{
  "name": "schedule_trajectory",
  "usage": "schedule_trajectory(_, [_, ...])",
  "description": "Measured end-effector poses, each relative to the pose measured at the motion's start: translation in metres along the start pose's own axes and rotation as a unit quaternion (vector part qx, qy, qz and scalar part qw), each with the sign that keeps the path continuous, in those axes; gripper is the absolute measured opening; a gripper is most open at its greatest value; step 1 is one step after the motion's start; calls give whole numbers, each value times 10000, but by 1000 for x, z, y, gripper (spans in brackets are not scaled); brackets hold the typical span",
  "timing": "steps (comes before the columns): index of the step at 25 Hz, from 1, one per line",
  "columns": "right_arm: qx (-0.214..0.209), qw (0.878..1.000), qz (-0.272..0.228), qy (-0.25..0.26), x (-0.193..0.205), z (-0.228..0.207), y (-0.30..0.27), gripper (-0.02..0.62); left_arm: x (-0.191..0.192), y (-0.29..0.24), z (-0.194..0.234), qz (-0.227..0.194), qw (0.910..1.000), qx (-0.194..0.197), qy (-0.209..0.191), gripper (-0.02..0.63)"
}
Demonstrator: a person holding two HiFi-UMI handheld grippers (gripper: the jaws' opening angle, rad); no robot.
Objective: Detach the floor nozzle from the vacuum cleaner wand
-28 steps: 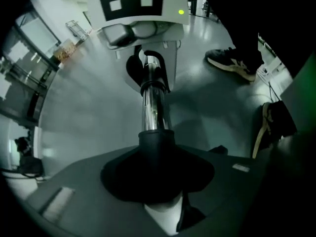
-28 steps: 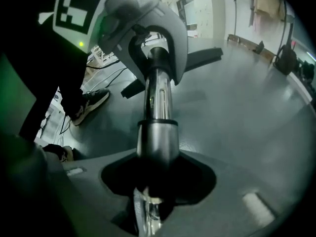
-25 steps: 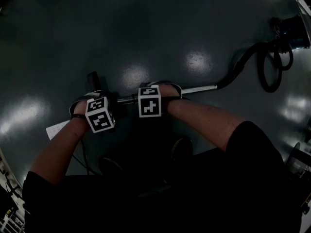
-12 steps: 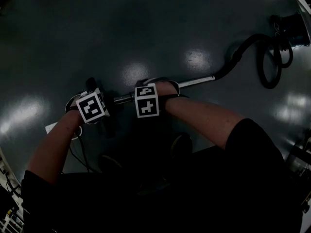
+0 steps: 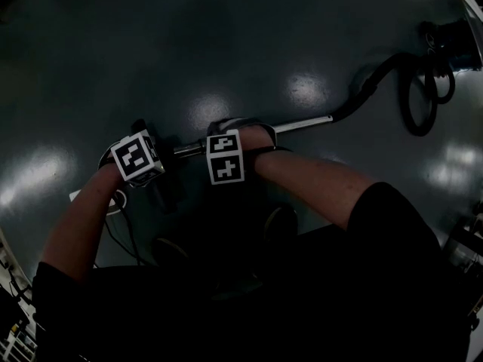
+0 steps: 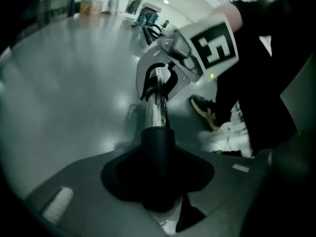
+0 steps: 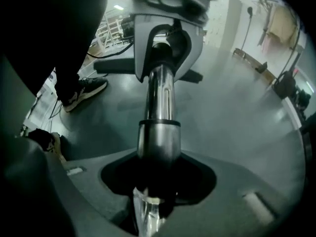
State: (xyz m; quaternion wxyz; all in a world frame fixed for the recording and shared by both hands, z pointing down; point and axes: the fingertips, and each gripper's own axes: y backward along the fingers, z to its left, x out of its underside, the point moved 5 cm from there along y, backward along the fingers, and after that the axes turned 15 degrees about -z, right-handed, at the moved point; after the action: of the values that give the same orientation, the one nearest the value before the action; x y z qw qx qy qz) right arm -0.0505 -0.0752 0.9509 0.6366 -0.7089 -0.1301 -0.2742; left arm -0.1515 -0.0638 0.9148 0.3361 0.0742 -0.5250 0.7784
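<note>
The chrome wand (image 5: 302, 124) lies across the dark floor and ends in a black hose (image 5: 377, 81). At its left end sits the black floor nozzle (image 5: 142, 128), mostly hidden under my hands. My left gripper (image 5: 143, 164) is shut on the nozzle's black neck (image 6: 158, 147), where the chrome tube (image 6: 157, 107) enters it. A short way along, my right gripper (image 5: 226, 161) is shut on the wand (image 7: 159, 98) just behind its steel collar (image 7: 158, 139). In the right gripper view the nozzle's head (image 7: 116, 65) shows as a dark bar behind the left gripper (image 7: 165, 43).
The hose loops to the vacuum body (image 5: 453, 40) at the far right. The person's shoes (image 5: 281, 223) stand just behind the wand. A white slip (image 5: 75, 196) and a thin cable (image 5: 121, 236) lie by the left arm. Racks and stands line the far walls.
My left hand has rolled and shifted up and left, its marker cube now turned more toward the camera. The wand's left end moved slightly with it. The right hand barely moved.
</note>
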Motion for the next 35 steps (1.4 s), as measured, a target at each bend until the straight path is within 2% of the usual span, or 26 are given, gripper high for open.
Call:
schedule_trajectory(2, [9,9999,5,128,-2,1,-3,164,4,1,-6,-72,9955,553,772,161])
schedule_trajectory(4, [-79,9999,-54,65,-4,1,-5,164,7,1,-5,-93,9931,648,972,161])
schedule_trajectory(5, [-125,9999,-79,-12,-4,0,-5,163,8,1,-3,-64,9956,509,785,161])
schedule_trajectory(6, [-164,9998,-101,-110,-3,-1,-5,163,7,2,0,-8,9988,268,405,161])
schedule_trajectory(7, [-188,9995,-125,-227,-2,-3,-5,163,5,2,4,67,9999,-56,-126,161])
schedule_trajectory(8, [-194,9991,-151,-357,0,-6,-4,163,4,2,8,150,9964,-423,-717,161])
schedule_trajectory(10, [-162,9979,-203,-595,3,-12,-2,163,1,0,14,300,9778,-1104,-1753,161])
schedule_trajectory(11, [-142,9974,-222,-670,5,-14,-1,163,1,-1,17,358,9687,-1329,-2067,161])
schedule_trajectory(12, [-132,9972,-231,-704,5,-15,0,163,0,-1,18,393,9652,-1412,-2165,161])
schedule_trajectory(13, [-135,9972,-230,-701,6,-15,0,164,1,-2,19,391,9688,-1342,-2045,161])
schedule_trajectory(14, [-145,9974,-217,-669,6,-13,0,164,1,-2,19,344,9773,-1144,-1750,161])
schedule_trajectory(16, [-171,9983,-179,-537,5,-8,-1,164,4,-2,15,180,9939,-566,-928,161])
schedule_trajectory(17, [-180,9987,-164,-437,4,-5,-3,164,6,-1,12,124,9982,-269,-515,161])
schedule_trajectory(18, [-176,9992,-148,-317,3,-2,-4,166,7,-1,9,102,9999,27,-106,161])
schedule_trajectory(20, [-137,9998,-113,-98,2,2,-6,166,10,0,2,78,9966,542,612,161])
schedule_trajectory(21, [-119,9999,-99,-53,2,2,-8,166,11,-1,1,32,9952,647,739,161])
schedule_trajectory(22, [-114,9999,-94,-67,3,2,-9,166,12,-2,3,-37,9964,586,615,161])
schedule_trajectory(23, [-124,9998,-103,-124,4,0,-9,166,12,-3,6,-95,9988,389,293,161])
schedule_trajectory(25, [-163,9994,-138,-283,5,-3,-9,164,10,-3,10,-82,9985,-134,-523,161])
schedule_trajectory(26, [-174,9991,-154,-366,4,-6,-7,163,9,-2,11,-16,9948,-407,-928,161])
schedule_trajectory(28, [-152,9984,-182,-518,3,-13,-4,163,7,1,16,220,9799,-990,-1718,161])
schedule_trajectory(30, [-91,9978,-185,-632,3,-21,-5,163,8,1,27,568,9595,-1530,-2297,160])
schedule_trajectory(31, [-70,9976,-169,-673,4,-24,-6,163,9,1,32,716,9544,-1673,-2368,158])
schedule_trajectory(32, [-62,9974,-146,-698,4,-27,-6,163,10,0,35,776,9575,-1666,-2225,156])
schedule_trajectory(33, [-68,9974,-124,-702,5,-27,-7,163,10,-1,35,707,9681,-1502,-1876,156])
schedule_trajectory(35, [-122,9978,-92,-642,6,-21,-8,166,11,-2,30,320,9911,-895,-936,158])
